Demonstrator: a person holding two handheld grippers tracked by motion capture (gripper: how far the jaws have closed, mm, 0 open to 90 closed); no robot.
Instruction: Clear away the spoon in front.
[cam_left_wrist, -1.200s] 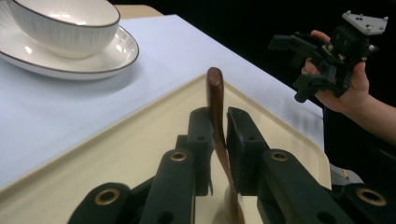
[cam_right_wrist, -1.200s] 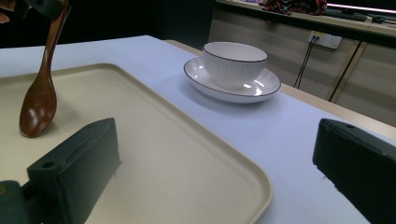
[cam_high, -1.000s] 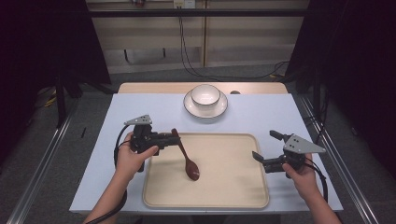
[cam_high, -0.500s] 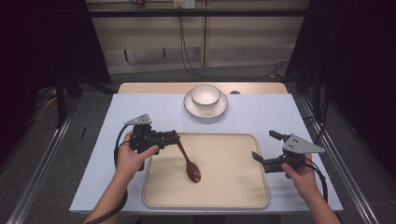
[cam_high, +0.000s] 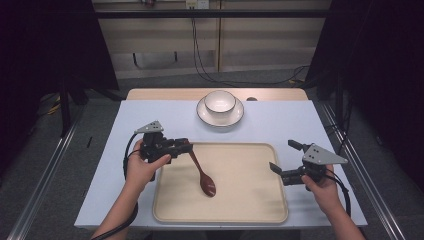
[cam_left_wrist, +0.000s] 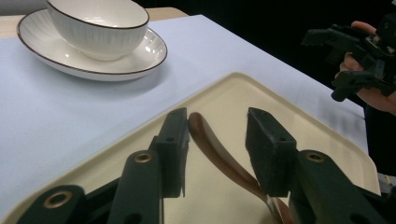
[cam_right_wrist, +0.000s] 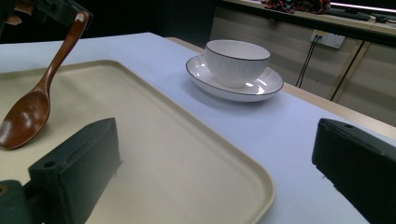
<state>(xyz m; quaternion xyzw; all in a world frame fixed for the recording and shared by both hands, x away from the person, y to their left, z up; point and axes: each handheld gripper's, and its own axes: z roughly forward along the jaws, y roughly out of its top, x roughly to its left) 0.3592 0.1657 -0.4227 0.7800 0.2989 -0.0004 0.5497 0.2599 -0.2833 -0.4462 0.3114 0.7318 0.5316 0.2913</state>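
On the desk (cam_high: 280, 125) a tray (cam_high: 250, 200) holds a spoon (cam_high: 202, 175), its handle seemingly loose between the spread left hand-held gripper (cam_high: 186, 145); the right hand-held gripper (cam_high: 281, 161) is spread wide.

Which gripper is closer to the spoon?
Left. The left hand-held gripper has the spoon handle between its jaws; the right hand-held gripper is at the tray's far side.

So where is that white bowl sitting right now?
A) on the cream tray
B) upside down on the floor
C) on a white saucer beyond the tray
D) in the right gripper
C: the bowl stands upright on a saucer on the table, past the far edge of the tray.
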